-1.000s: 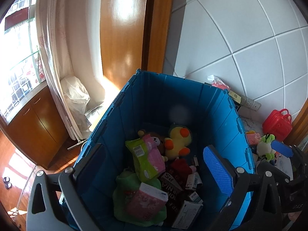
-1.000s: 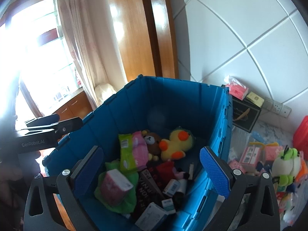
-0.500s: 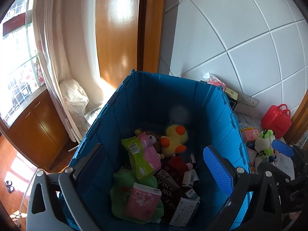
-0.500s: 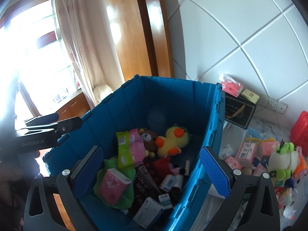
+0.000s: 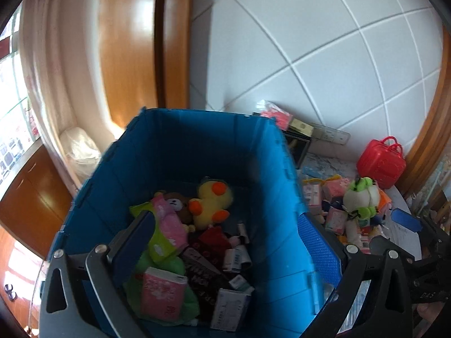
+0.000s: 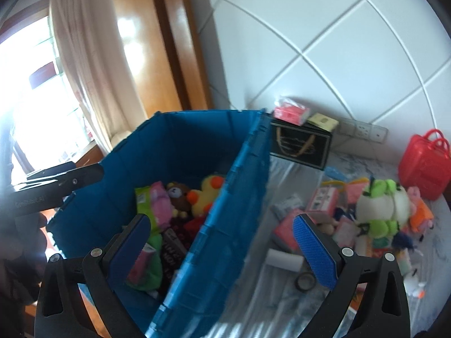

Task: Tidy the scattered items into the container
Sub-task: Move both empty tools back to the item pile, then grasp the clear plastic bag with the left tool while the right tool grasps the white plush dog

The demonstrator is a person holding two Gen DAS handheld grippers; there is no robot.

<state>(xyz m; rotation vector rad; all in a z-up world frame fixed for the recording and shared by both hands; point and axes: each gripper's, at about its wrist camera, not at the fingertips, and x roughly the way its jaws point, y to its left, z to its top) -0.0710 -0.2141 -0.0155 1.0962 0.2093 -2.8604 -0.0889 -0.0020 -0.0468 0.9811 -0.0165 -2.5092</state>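
Blue plastic crate (image 5: 194,146), 1, upright w/ open top, holds 1 yellow plush duck (image 5: 211,202), 1 brown teddy bear (image 5: 176,204) & several boxes. Left tongs (image 5: 225,242) wide, empty, above crate. Right tongs (image 6: 222,239) wide, empty, straddling crate's wall. 1 green-white plush frog (image 6: 380,208) sits among loose packets on marble bench (image 6: 284,171), 1 red plastic case (image 6: 425,166) behind.

From the left wrist we look down, close, into the blue crate (image 5: 197,152). From the right wrist we face its right wall (image 6: 225,214) and the table (image 6: 282,295) beyond. Both views share the yellow duck (image 5: 210,202) (and the frog plush (image 6: 380,205)).
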